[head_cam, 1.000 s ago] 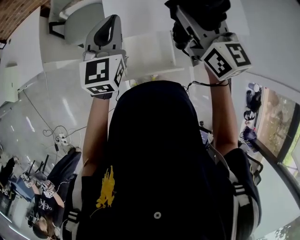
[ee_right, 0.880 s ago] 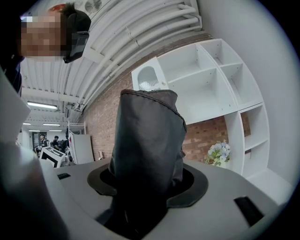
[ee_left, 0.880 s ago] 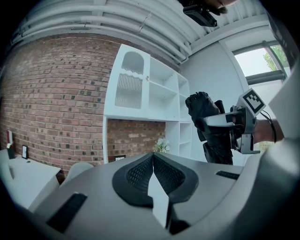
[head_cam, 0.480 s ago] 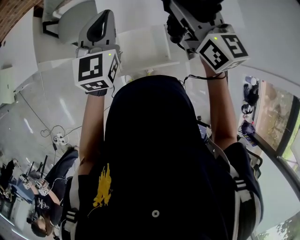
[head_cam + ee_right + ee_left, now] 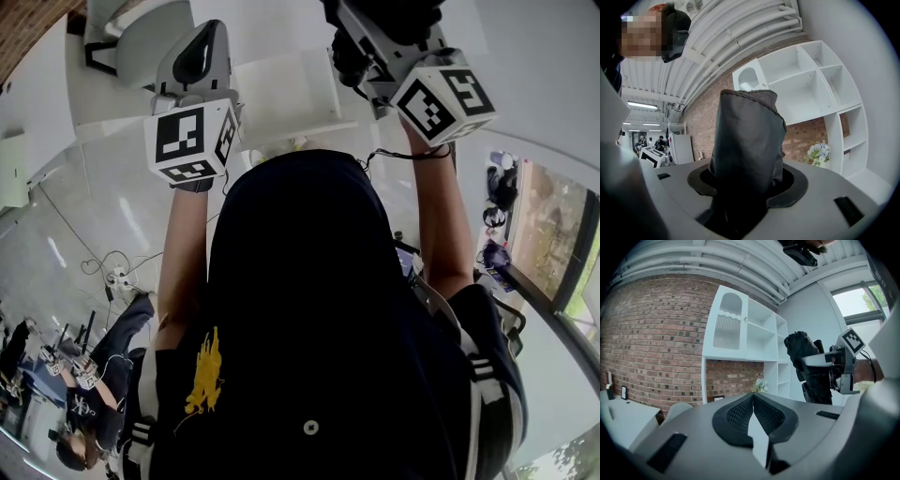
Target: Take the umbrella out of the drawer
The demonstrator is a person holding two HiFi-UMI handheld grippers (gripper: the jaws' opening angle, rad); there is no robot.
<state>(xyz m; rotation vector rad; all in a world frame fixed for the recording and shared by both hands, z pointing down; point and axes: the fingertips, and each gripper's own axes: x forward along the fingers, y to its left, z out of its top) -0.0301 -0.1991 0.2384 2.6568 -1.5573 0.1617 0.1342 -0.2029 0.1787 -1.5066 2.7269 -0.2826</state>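
A folded dark grey umbrella (image 5: pixel 746 136) stands upright between the jaws of my right gripper (image 5: pixel 745 185), which is shut on it. The left gripper view shows the same umbrella (image 5: pixel 811 369) held level in the air at the right, in the right gripper (image 5: pixel 834 367). In the head view the umbrella (image 5: pixel 394 21) is a black bundle at the top edge, above the right marker cube (image 5: pixel 443 94). My left gripper (image 5: pixel 753 399) is shut with nothing in it, its pads meeting. It is raised at the head view's left (image 5: pixel 195 66). No drawer can be made out.
A white shelf unit (image 5: pixel 740 329) stands against a brick wall (image 5: pixel 656 343), with a small bunch of flowers (image 5: pixel 818 153) on a low shelf. A white chair (image 5: pixel 141 37) is at the head view's upper left. Seated people (image 5: pixel 89 412) are at the lower left, windows (image 5: pixel 548 244) at the right.
Both grippers sit slightly higher and further left in the head view than a second ago. The grip on the umbrella is the same, and the left gripper stays shut.
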